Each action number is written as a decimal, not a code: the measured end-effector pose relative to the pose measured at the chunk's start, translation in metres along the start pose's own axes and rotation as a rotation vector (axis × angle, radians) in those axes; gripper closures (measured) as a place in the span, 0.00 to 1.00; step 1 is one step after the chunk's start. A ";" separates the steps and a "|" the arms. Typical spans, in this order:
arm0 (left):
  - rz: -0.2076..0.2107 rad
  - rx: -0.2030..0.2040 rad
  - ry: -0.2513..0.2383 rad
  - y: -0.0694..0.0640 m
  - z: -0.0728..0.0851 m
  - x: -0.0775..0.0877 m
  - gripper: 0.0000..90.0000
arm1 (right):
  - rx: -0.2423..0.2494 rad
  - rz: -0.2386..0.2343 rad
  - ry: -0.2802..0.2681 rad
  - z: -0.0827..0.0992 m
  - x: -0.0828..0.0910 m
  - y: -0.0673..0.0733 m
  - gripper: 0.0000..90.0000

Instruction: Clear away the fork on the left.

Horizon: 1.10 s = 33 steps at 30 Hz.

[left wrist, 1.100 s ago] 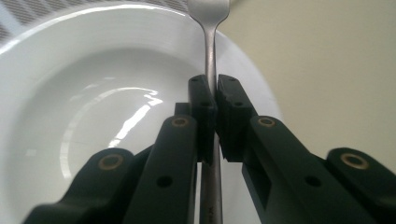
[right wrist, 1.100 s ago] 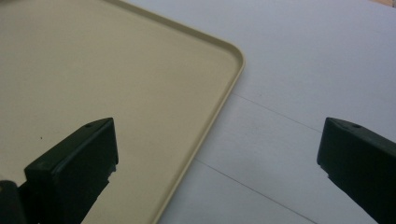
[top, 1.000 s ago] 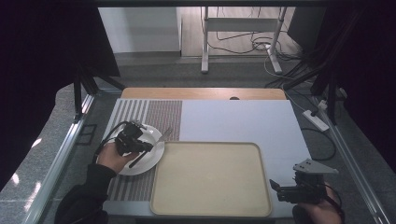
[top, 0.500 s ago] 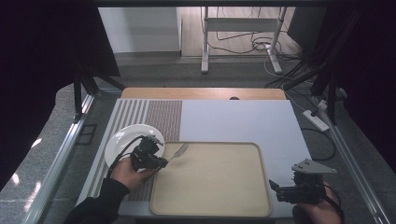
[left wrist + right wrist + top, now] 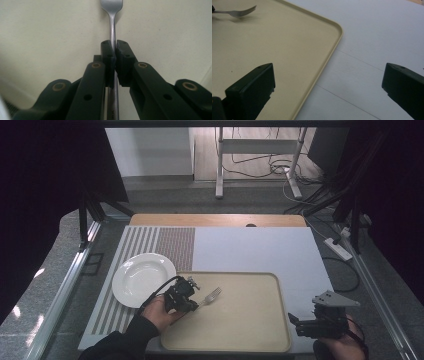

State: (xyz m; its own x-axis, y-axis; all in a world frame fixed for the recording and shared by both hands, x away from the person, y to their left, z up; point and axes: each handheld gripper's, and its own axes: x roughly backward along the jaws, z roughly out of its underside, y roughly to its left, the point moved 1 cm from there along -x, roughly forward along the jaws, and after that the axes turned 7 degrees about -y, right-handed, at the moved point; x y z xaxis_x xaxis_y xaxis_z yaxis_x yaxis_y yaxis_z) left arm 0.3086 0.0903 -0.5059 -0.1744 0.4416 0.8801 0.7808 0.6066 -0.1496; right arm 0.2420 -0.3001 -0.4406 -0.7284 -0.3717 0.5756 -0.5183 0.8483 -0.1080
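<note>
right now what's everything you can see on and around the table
fork: 1, silver, held over the tray's left part, tines away from the person
tray: 1, beige, near centre of the table
plate: 1, white, left of the tray on the striped mat
striped mat: 1, grey and white, table's left side
white sheet: 1, covering the table's right part
power strip: 1, white, floor at right
left gripper: 1, black, fingers shut on the fork's handle
right gripper: 1, black, fingers open, by the tray's right edge
</note>
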 end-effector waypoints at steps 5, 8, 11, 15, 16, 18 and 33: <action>-0.004 -0.061 0.005 -0.004 -0.005 -0.005 0.89 | -0.002 -0.001 0.001 0.000 0.000 0.000 0.00; -0.007 -0.094 -0.025 -0.007 -0.012 -0.001 0.92 | -0.003 -0.002 0.000 0.000 0.000 -0.001 0.00; 0.024 -0.109 -0.012 -0.010 -0.018 -0.006 0.98 | -0.011 -0.002 -0.001 0.000 0.000 -0.001 0.00; 0.015 -0.157 0.014 -0.015 -0.022 -0.016 0.98 | -0.007 -0.002 0.001 0.000 0.000 -0.001 0.00; 0.003 -0.166 0.021 -0.016 -0.022 -0.018 0.98 | -0.008 -0.002 0.002 0.000 0.000 -0.001 0.00; -0.003 -0.174 0.034 -0.014 -0.021 -0.021 0.98 | -0.009 -0.002 0.001 0.000 0.000 -0.001 0.00; -0.088 -0.050 0.015 0.026 -0.011 -0.011 0.98 | -0.003 -0.006 0.001 0.000 0.000 -0.001 0.00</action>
State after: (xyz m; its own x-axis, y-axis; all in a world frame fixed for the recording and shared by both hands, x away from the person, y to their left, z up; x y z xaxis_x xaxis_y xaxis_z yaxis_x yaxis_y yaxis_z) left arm 0.3371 0.0941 -0.5141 -0.2347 0.3777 0.8957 0.7919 0.6087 -0.0492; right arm 0.2424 -0.3006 -0.4408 -0.7248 -0.3761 0.5772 -0.5210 0.8474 -0.1021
